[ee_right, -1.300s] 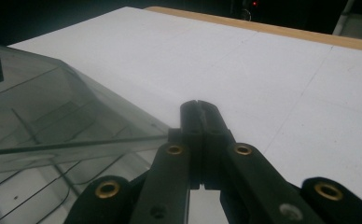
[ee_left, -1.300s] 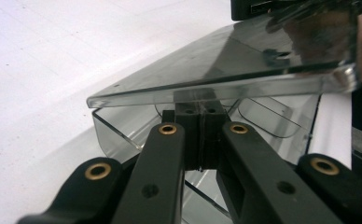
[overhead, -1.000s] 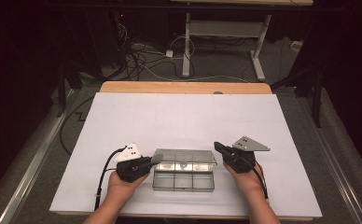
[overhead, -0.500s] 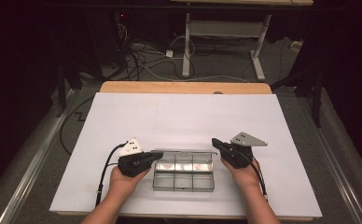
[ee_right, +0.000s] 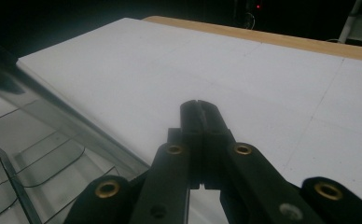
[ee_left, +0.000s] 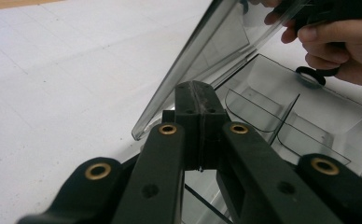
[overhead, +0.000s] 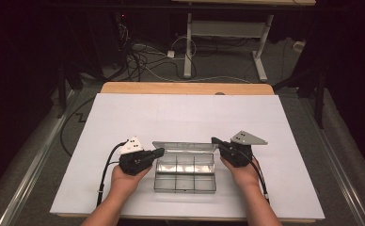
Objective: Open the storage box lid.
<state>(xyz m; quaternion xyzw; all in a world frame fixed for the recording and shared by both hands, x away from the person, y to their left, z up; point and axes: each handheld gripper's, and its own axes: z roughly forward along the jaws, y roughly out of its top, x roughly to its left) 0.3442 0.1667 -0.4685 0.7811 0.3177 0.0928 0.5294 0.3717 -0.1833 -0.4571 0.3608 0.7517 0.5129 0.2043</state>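
The left gripper (overhead: 158, 152) has its jaws pressed together with no gap between them, as the left gripper view (ee_left: 198, 100) shows; their tips sit right at the left end of the raised lid (ee_left: 202, 60), against its lower edge, though actual contact cannot be told for certain. The right gripper (overhead: 215, 141) is likewise clenched, the two jaws meeting along one thin seam in the right gripper view (ee_right: 198, 112), and it grasps nothing; its tips lie just beside the lid's (ee_right: 53, 121) right end.

The clear plastic compartment box (overhead: 185, 176) lies on the white desk sheet (overhead: 185, 117) near the desk's front edge, about midway between its left and right edges and between the two hands. Its long axis runs left to right, parallel to the front edge. The lid (overhead: 185, 146) is hinged along the far long side and stands tilted up, leaning away from the person, so the box opens upward and toward the front edge. Dividers split the tray into small compartments in rows.
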